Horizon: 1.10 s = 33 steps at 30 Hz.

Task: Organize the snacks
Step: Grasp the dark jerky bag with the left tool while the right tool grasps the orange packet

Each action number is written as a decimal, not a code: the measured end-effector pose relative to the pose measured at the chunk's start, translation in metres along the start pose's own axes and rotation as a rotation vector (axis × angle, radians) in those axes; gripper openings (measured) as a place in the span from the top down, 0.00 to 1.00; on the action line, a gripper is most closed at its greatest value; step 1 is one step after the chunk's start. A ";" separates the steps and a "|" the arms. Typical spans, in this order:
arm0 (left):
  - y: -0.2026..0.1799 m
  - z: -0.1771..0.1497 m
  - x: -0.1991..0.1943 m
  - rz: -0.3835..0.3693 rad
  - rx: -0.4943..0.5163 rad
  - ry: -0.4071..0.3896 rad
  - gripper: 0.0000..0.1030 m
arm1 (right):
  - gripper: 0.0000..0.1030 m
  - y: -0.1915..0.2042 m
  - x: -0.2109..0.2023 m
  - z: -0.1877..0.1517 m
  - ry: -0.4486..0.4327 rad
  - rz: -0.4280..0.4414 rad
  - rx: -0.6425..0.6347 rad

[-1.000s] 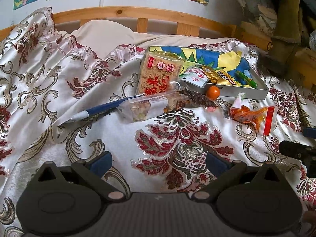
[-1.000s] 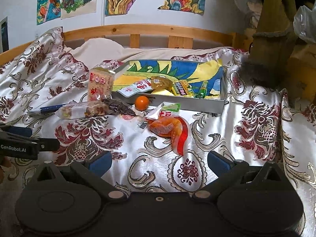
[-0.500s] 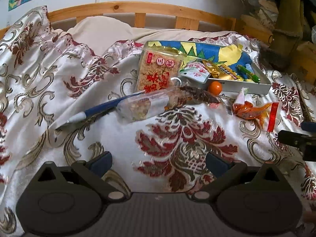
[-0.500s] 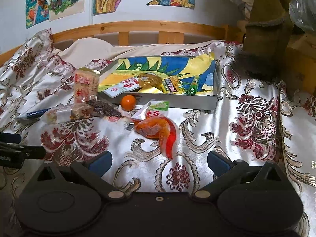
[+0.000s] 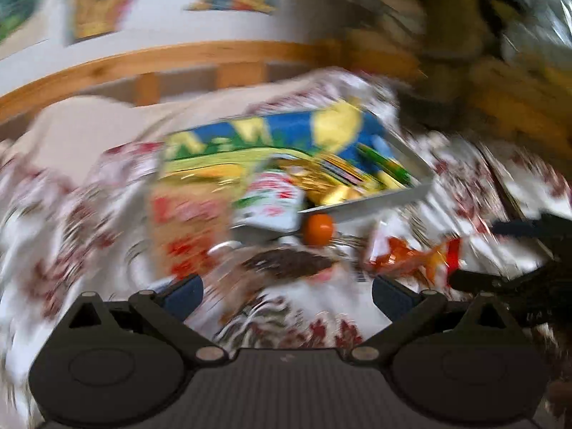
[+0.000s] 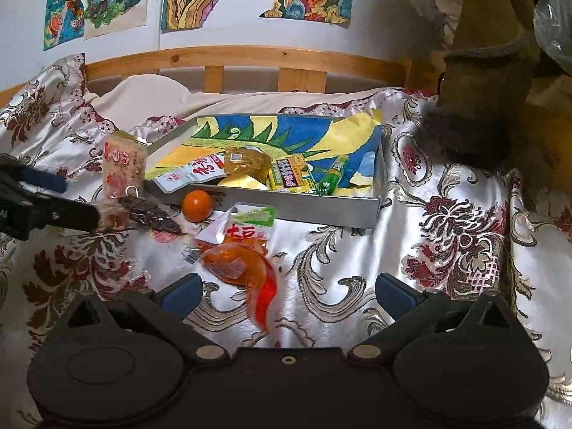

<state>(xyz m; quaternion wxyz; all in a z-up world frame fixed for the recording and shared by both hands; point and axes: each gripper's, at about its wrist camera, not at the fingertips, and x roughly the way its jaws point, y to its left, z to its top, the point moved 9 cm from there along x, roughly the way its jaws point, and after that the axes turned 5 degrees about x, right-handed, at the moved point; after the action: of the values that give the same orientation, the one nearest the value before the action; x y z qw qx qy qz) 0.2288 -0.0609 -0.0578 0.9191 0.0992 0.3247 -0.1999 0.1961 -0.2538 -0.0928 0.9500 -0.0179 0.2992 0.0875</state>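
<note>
A grey tray [image 6: 321, 212] lined with a blue and yellow picture holds several snack packets on the patterned bedspread. In front of it lie a small orange [image 6: 197, 205], a long clear packet with a dark end [image 6: 150, 214] and an orange-red packet [image 6: 243, 264]. A tall rice-cracker packet [image 6: 123, 164] leans at the tray's left corner. My right gripper [image 6: 287, 293] is open just behind the orange-red packet. My left gripper [image 5: 286, 295] is open in a blurred view, with the long packet's dark end [image 5: 286, 262] just ahead of its fingers; it also appears as the left gripper [image 6: 80, 200] at the long packet's left end.
A wooden bed rail [image 6: 250, 57] and a wall with drawings close off the back. A cream pillow [image 6: 150, 93] lies behind the tray. Brown bulky items [image 6: 493, 71] stand at the right. The bedspread [image 6: 447, 221] right of the tray carries nothing.
My left gripper has swung quickly forward and right, up to the long packet; its view is now blurred. My right gripper has moved forward onto the orange-red packet.
</note>
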 end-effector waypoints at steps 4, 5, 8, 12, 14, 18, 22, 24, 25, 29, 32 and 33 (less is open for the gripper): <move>-0.011 0.015 0.018 -0.012 0.200 0.015 0.00 | 0.01 0.000 0.008 -0.004 0.019 0.027 -0.018; -0.014 0.017 0.023 -0.020 0.263 0.025 0.00 | 0.01 0.002 0.010 -0.005 0.024 0.033 -0.025; -0.020 0.020 0.037 -0.047 0.390 0.070 0.00 | 0.01 0.006 0.015 -0.008 0.030 0.048 -0.051; -0.027 0.021 0.048 -0.099 0.521 0.109 0.00 | 0.01 0.011 0.021 -0.008 0.031 0.069 -0.095; -0.031 0.020 0.056 -0.123 0.581 0.136 0.00 | 0.01 0.012 0.025 -0.006 0.033 0.084 -0.105; -0.035 0.009 0.074 -0.138 0.676 0.227 0.01 | 0.01 0.014 0.033 0.000 0.037 0.094 -0.123; -0.032 -0.003 0.088 -0.151 0.742 0.323 0.04 | 0.05 0.020 0.040 0.000 0.039 0.097 -0.168; -0.031 -0.003 0.089 -0.152 0.757 0.332 0.06 | 0.08 0.021 0.044 -0.002 0.046 0.099 -0.185; -0.031 -0.003 0.088 -0.160 0.763 0.334 0.09 | 0.10 0.021 0.045 -0.003 0.049 0.100 -0.188; -0.031 0.001 0.085 -0.166 0.765 0.347 0.20 | 0.19 0.022 0.052 -0.004 0.061 0.109 -0.186; -0.035 0.001 0.083 -0.179 0.788 0.361 0.30 | 0.31 0.026 0.058 -0.007 0.079 0.134 -0.190; -0.038 0.001 0.082 -0.188 0.796 0.368 0.33 | 0.34 0.028 0.060 -0.007 0.086 0.137 -0.192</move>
<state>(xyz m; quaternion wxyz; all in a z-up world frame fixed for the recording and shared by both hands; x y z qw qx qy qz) 0.2714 -0.1199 -0.1114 0.7142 0.4490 0.3884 -0.3708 0.2354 -0.2180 -0.1326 0.9220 -0.0924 0.3305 0.1795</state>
